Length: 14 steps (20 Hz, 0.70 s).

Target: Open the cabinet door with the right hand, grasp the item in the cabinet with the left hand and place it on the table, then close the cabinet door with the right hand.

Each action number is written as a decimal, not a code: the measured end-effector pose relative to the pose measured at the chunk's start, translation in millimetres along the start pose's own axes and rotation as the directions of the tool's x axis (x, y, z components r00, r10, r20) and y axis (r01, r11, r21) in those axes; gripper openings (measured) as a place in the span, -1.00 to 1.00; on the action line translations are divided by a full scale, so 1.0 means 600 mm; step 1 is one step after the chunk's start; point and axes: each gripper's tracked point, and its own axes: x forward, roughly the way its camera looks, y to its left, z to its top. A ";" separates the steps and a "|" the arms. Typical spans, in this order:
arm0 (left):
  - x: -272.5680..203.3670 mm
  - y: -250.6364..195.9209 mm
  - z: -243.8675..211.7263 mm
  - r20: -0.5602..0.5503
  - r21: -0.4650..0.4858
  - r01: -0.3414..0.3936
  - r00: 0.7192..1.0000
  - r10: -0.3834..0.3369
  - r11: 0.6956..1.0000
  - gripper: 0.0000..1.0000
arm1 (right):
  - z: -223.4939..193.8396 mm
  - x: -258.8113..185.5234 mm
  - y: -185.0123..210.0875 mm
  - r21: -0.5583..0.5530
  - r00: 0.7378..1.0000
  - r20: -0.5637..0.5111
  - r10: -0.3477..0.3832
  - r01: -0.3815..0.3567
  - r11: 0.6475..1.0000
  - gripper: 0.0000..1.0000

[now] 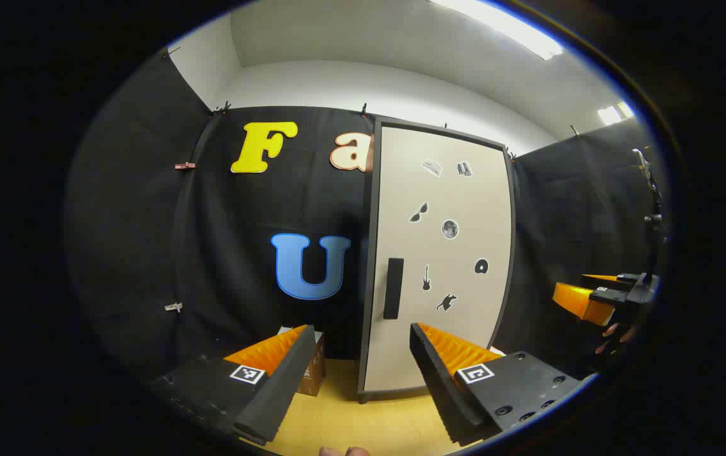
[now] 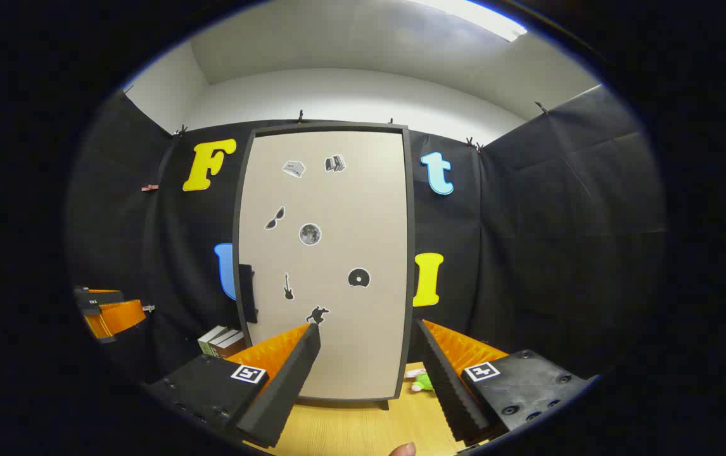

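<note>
Fingers apart, both the left gripper (image 1: 358, 361) and right gripper (image 2: 368, 358) face the closed cabinet door (image 2: 325, 253), poised to open its handle (image 2: 246, 292).

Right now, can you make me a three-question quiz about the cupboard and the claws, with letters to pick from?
1. Where on the cabinet door is the dark handle?
A. on its left edge
B. along its top
C. on its right edge

2. How many stickers are on the door?
A. three
B. seven
C. twelve

3. How is the door?
A. wide open
B. taken off
C. shut

Answers:
1 A: in the right gripper view the handle sits on the door's left edge, about halfway up.
2 B: seven small stickers can be counted on the pale panel.
3 C: the door lies flat in its dark frame, and the left claw and right claw are both open and hold nothing.
</note>
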 end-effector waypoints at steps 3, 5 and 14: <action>-0.002 0.000 0.009 0.007 0.011 -0.003 1.000 0.003 1.000 0.89 | 0.004 -0.001 0.005 -0.004 1.000 0.004 0.010 -0.010 1.000 0.94; -0.004 0.002 0.013 0.007 0.015 -0.008 1.000 0.008 1.000 0.89 | 0.004 -0.002 0.007 -0.013 1.000 0.003 0.014 -0.014 1.000 0.94; -0.018 0.027 0.024 0.016 0.049 -0.052 0.999 0.051 0.997 0.89 | 0.009 -0.008 0.025 -0.012 0.999 0.008 0.047 -0.047 0.999 0.94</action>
